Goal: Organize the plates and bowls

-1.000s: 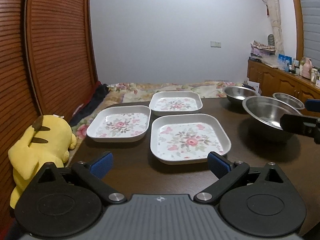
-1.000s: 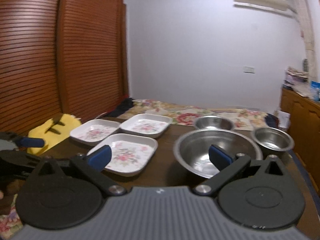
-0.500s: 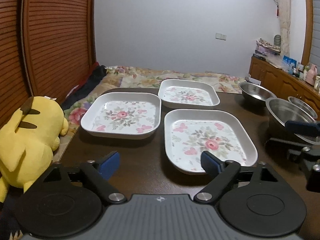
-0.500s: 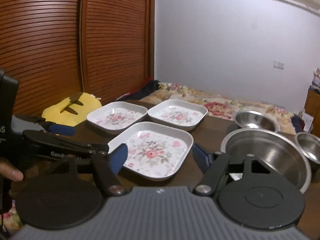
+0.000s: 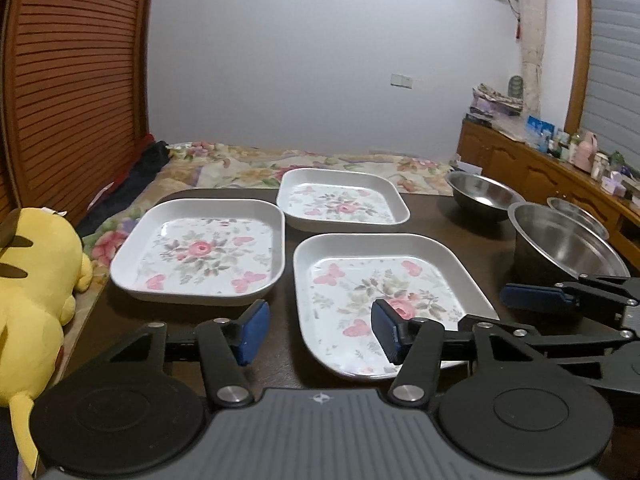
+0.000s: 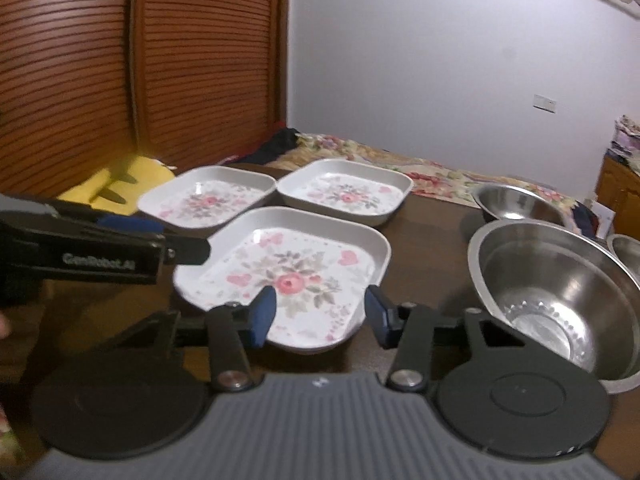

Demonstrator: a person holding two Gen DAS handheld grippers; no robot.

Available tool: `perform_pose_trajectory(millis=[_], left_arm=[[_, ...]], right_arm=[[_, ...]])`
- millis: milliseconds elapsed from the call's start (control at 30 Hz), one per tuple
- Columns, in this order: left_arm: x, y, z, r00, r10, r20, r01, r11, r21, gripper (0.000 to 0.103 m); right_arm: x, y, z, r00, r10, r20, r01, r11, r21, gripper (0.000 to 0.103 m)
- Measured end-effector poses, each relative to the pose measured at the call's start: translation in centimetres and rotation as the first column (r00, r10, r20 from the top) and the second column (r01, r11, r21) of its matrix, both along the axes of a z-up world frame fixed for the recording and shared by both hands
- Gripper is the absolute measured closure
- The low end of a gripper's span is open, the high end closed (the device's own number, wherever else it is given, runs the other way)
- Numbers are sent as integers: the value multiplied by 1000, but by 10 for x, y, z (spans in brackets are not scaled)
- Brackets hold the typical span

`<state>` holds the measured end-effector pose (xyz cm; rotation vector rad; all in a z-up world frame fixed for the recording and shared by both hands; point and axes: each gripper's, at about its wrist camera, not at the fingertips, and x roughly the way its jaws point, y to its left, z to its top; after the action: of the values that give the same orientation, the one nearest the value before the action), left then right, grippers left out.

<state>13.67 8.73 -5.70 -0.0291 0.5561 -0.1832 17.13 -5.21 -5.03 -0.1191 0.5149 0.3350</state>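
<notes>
Plates first: three white square plates with flower prints sit close together on the dark table (image 5: 460, 216), the nearest plate (image 5: 384, 292) right in front of both your claws, the left plate (image 5: 204, 252) beside it and the far plate (image 5: 340, 198) behind. They look stiff, light and glossy, likely slick, so take the nearest by its raised rim, one pad inside and one under the lip. Your left claw (image 5: 318, 330) has just been closing and stands half-parted, empty, just short of that plate's near left corner. Your right claw (image 6: 318, 312) has been closing too and frames the plate's near edge, but I judge the pads are not yet pressing on it. To the right stand the big steel bowl (image 6: 552, 288), a smaller bowl (image 5: 480, 196) behind it and a third bowl (image 5: 576, 210). Bare table lies between plates and bowls; a yellow plush toy (image 5: 32, 288) crowds the left edge.
</notes>
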Motion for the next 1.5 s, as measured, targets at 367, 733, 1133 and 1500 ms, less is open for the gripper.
perform_pose_trajectory(millis=[367, 733, 1133, 1500], left_arm=[[16, -6, -14, 999, -22, -27, 23, 999, 35, 49], [30, -6, -22, 998, -24, -57, 26, 999, 37, 75], [27, 3, -21, 997, -20, -72, 19, 1000, -12, 85], [-10, 7, -12, 999, -22, -41, 19, 997, -73, 85]], right_arm=[[12, -4, -14, 998, -48, -43, 49, 999, 18, 53], [29, -7, -17, 992, -81, -93, 87, 994, 66, 71], [33, -13, -19, 989, -99, -114, 111, 989, 96, 81], [12, -24, -9, 994, -47, -102, 62, 986, 155, 82]])
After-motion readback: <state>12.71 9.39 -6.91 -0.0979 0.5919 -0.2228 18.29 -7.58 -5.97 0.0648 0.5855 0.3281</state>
